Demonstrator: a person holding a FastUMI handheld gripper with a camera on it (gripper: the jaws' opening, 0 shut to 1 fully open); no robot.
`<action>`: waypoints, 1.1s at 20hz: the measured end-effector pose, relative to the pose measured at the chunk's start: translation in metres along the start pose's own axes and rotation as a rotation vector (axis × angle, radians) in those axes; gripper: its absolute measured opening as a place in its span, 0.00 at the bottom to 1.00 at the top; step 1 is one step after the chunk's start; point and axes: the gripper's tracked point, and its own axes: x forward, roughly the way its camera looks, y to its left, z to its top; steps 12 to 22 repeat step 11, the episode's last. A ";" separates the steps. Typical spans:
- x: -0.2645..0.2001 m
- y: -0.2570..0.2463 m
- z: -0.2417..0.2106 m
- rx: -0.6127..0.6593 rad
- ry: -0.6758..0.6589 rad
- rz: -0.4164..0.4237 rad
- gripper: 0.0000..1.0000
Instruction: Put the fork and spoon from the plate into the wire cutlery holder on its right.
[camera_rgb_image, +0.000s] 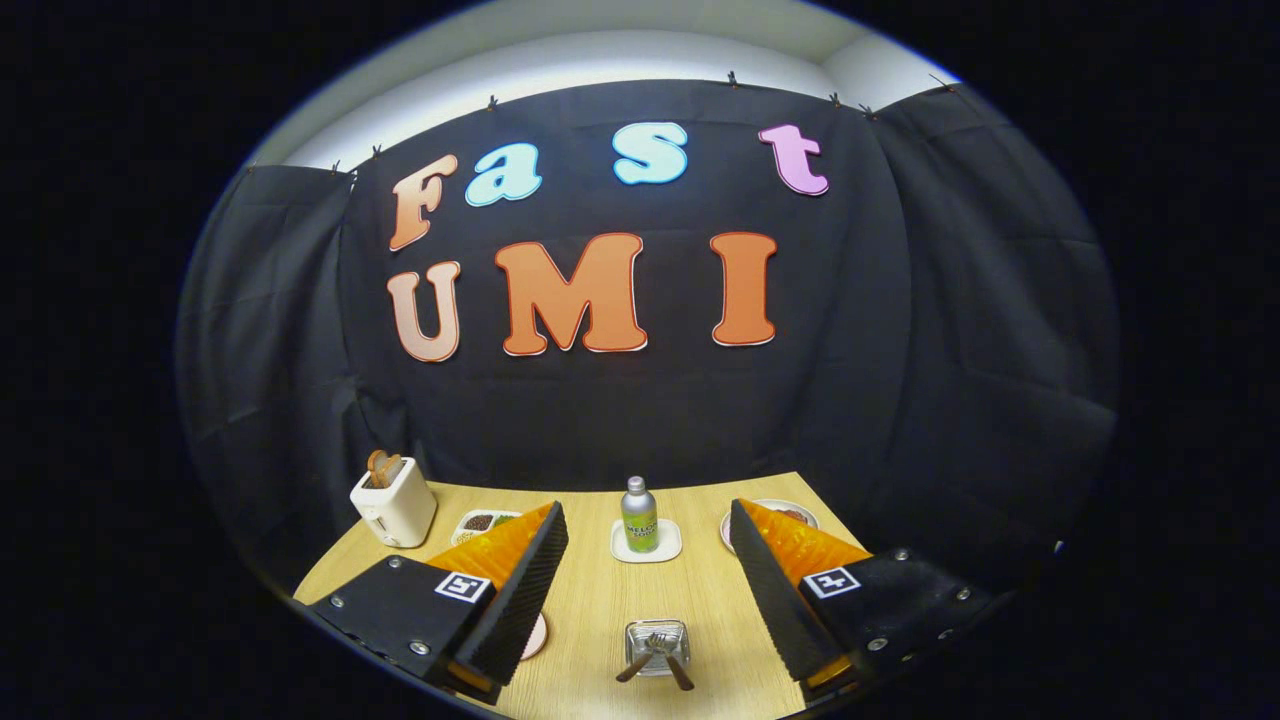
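Fingers (520, 590) of the gripper (648, 575) are spread wide apart with nothing held, hanging above the wooden table (590, 610). Right between them, low down near their bases, sits a small square glass dish (656, 645) with a fork (668, 655) and a spoon (640, 660) lying crossed in it, wooden handles pointing back toward the gripper. Can't honestly tell whether that dish is the plate or the holder. Further ahead between the fingertips, a green bottle (639, 516) stands upright on a white square coaster (646, 545). Beyond the left finger there's a white toaster (394, 505) with bread sticking out, plus a small food tray (480, 522) just beside it. A plate (790, 512) peeks out beyond the right fingertip. A pinkish round thing (537, 636) pokes out from under the left finger, mostly hidden.
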 end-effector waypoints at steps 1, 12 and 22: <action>0.000 -0.001 0.000 -0.006 -0.002 -0.003 0.98; 0.004 -0.001 -0.008 -0.050 0.008 -0.003 0.98; 0.004 -0.001 -0.008 -0.050 0.008 -0.003 0.98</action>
